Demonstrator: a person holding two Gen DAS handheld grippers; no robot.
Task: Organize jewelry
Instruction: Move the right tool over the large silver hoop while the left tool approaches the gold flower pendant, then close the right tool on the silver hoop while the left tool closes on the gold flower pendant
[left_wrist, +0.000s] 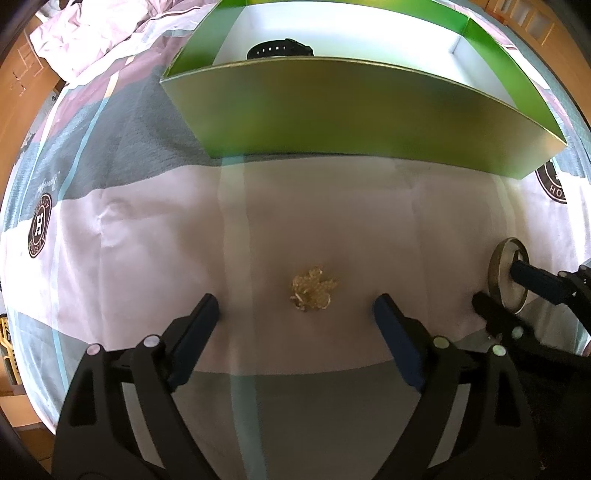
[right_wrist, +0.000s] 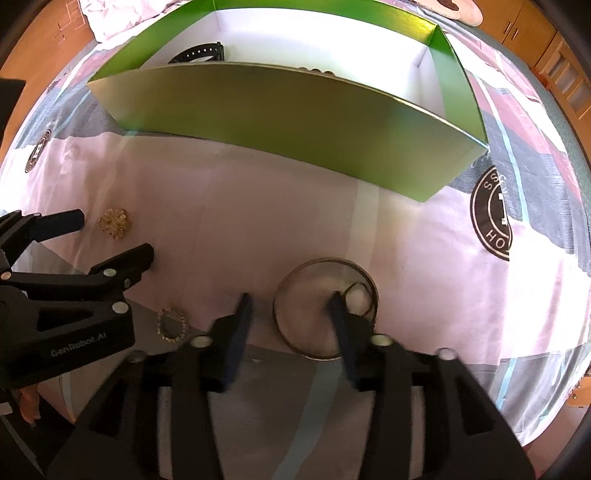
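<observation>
A small heap of gold chain lies on the pale cloth between the wide-apart fingers of my open left gripper, touching neither. From the right wrist view the same chain sits inside my left gripper. A metal bangle lies under my right gripper. One finger stands inside the ring, the other outside its left rim with a gap, so nothing is pinched. A little white piece on a dark cord rests inside the bangle. From the left wrist view the bangle hangs around one finger.
A green box with a white inside stands behind, holding a black watch; the watch also shows over the box wall. A small beaded ring lies near my left gripper. The patterned sheet ends at wooden surroundings.
</observation>
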